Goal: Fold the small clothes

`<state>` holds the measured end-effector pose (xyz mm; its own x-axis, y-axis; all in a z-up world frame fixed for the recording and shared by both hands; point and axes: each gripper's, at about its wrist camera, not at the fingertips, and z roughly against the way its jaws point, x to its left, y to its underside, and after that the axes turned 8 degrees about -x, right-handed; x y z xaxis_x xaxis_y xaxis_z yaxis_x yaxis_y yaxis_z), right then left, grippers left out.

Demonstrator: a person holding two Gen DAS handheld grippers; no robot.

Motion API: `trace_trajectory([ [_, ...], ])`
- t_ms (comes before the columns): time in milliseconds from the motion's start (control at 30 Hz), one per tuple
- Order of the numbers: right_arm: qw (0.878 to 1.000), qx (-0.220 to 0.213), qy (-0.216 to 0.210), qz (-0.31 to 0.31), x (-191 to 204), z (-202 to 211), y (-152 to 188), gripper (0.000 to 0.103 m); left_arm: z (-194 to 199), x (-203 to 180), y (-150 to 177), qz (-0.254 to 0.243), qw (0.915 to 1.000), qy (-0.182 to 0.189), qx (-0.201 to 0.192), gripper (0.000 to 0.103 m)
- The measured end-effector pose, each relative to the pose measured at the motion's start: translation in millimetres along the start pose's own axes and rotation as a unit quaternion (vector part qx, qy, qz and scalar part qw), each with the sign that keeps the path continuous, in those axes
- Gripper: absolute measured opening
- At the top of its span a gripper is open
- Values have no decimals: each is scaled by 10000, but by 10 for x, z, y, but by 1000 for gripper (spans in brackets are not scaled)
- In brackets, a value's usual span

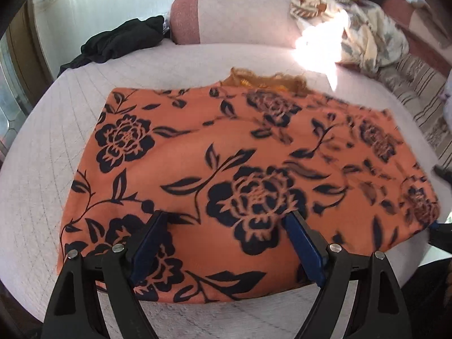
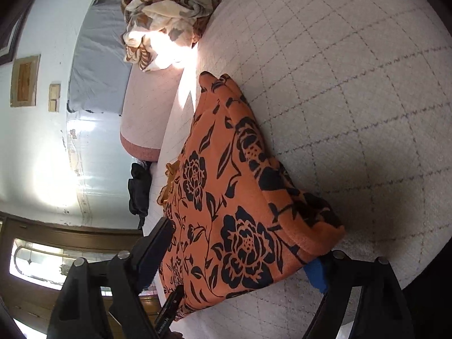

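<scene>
An orange garment with black flower print [image 1: 226,152] lies folded on a pale quilted bed; it also shows in the right wrist view [image 2: 234,197]. My left gripper [image 1: 226,226] hovers open over the garment's near edge, its blue pads [image 1: 149,245] spread wide above the cloth. My right gripper [image 2: 243,257] is turned on its side at the garment's right corner, its jaws wide apart with the folded corner between them, one pad [image 2: 316,276] under the cloth. The right part of the garment looks blurred in the left wrist view.
A black garment [image 1: 118,42] lies at the far left of the bed [image 1: 34,169]. A pink bolster [image 1: 226,17] runs along the back. A crumpled floral blanket [image 1: 361,34] sits at the back right. A wall and a door [image 2: 42,254] lie beyond the bed.
</scene>
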<state>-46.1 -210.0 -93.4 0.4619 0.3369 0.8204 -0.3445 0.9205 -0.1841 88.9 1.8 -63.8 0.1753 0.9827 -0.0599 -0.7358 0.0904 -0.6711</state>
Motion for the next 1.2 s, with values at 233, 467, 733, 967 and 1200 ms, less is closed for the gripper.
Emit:
trace_trajectory([
  [233,9890,-37,556,1371,335,0,22,8,-17,-171,-198,-73,9993,246,-254,86],
  [467,9900,288,802,1128,73,-18,-46,27,-252,-225,-177,-124,9997,202,-12,86],
  [733,9852,-298,716,1527,318,239,-597,77,-435,-234,-166,-291,9994,173,-88,88],
  [967,9755,687,660,1984,578,-943,-1146,76,-456,-219,-182,-304,9992,245,-46,90],
  [1200,9290,766,1174,3425,1023,-1149,-986,16,-474,-223,-174,-341,9989,296,-96,92],
])
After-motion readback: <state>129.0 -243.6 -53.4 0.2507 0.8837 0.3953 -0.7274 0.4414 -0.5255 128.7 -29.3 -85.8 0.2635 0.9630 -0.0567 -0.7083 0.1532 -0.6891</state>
